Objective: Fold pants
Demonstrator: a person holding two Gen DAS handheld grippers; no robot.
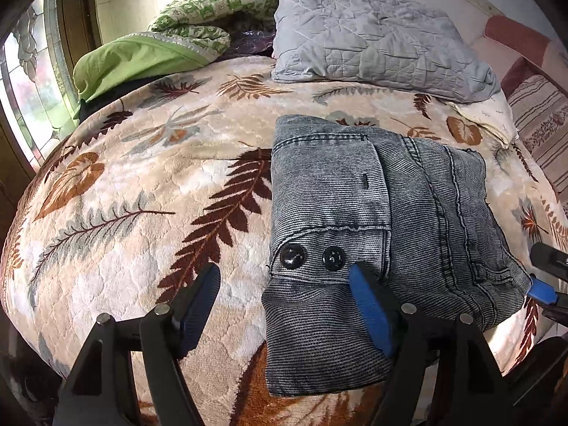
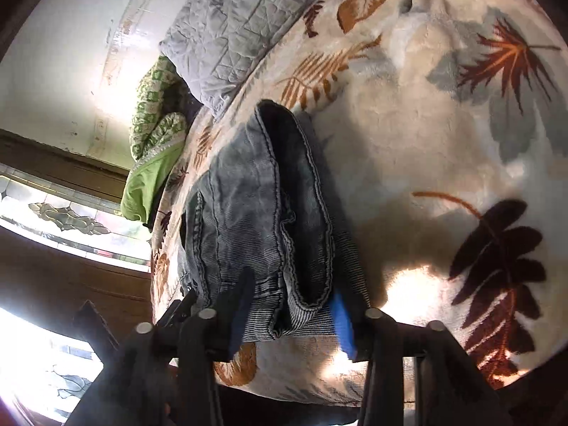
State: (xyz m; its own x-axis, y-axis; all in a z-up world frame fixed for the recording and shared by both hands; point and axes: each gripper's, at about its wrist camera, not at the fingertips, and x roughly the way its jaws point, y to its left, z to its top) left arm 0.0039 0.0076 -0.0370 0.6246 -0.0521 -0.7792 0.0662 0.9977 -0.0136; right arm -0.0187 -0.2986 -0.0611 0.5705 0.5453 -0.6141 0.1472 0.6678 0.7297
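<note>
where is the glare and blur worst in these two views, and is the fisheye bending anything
Left wrist view: sharp and evenly lit, though the bed blanket bulges into a dome and the window washes out. Right wrist view: softer and tilted, with the window blown out, a sun patch on the blanket, and the folded jeans in shadow.

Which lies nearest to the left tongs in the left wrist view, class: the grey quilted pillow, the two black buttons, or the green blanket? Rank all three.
1. Two black buttons, on the folded jeans just ahead of the left tongs.
2. Green blanket, far left corner.
3. Grey quilted pillow, far right; too close to call with the blanket.
</note>
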